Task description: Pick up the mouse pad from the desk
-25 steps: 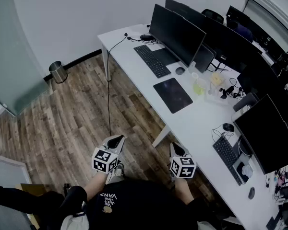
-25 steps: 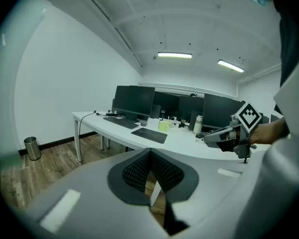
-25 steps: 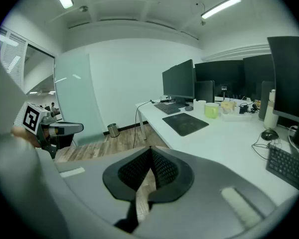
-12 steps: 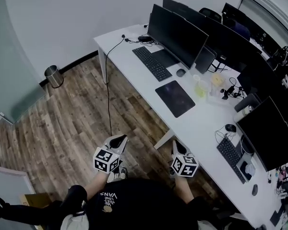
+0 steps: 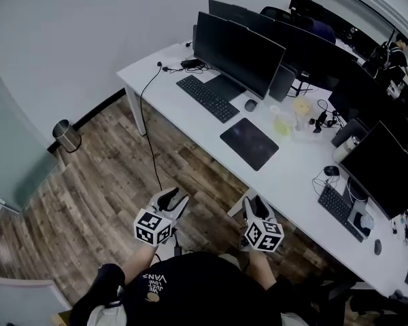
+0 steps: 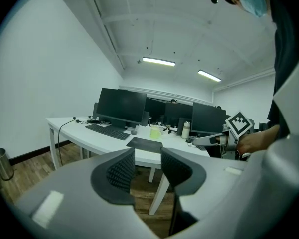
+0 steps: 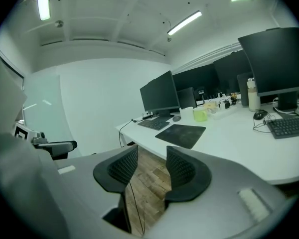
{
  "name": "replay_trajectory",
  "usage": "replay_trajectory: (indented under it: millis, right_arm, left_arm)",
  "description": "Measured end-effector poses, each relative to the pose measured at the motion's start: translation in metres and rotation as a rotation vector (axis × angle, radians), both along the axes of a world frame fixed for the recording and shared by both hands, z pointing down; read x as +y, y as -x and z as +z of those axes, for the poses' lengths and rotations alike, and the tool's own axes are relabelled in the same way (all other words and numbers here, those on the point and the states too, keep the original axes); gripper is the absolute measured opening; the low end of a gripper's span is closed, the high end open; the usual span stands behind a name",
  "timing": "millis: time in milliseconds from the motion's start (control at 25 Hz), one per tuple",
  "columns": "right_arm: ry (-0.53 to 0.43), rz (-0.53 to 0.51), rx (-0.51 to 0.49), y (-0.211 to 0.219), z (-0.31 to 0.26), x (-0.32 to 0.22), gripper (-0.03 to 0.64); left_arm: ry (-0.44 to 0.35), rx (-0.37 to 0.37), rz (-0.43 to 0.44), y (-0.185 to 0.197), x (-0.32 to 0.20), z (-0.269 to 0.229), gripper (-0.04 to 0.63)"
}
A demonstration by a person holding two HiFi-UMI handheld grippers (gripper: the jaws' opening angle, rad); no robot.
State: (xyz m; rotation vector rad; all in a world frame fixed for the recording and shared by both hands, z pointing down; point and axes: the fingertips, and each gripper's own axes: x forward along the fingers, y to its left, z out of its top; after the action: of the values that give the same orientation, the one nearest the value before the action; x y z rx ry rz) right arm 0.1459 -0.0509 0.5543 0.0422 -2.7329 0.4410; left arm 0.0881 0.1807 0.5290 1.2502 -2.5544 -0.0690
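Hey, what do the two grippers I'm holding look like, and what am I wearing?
The left gripper and right gripper are light grey, each with two dark curved jaws lined with ribbed pads and a white cube bearing black square markers. Both pairs of jaws have just been opening, nothing between them. The person wears a black top with white lettering.

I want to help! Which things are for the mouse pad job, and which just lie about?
For the job: mouse pad, desk, left tool, right tool, both just opening, empty.
Lying about: keyboard, mouse, monitor, cup, bin.
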Motion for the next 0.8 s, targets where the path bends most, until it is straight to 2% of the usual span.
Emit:
replay_trajectory:
  millis: [40, 120, 400, 800]
  right_arm:
    - [0.003, 0.011, 0.006, -0.001, 0.002, 0.003, 0.171]
    - [0.016, 0.03, 0.024, -0.002, 0.008, 0.008, 0.173]
    - [0.029, 0.078, 0.083, 0.01, 0.019, -0.004, 0.175]
    - [0.073, 0.163, 0.067, 0.084, 0.029, -0.044, 0.175]
  left_arm:
    - [0.001, 0.004, 0.016, 0.003, 0.001, 0.001, 0.141]
    - [0.003, 0.014, 0.042, 0.01, 0.004, 0.004, 0.152]
    - [-0.004, 0.071, 0.068, 0.026, 0.002, 0.023, 0.16]
    - [0.019, 0.084, 0.053, 0.1, -0.017, 0.028, 0.16]
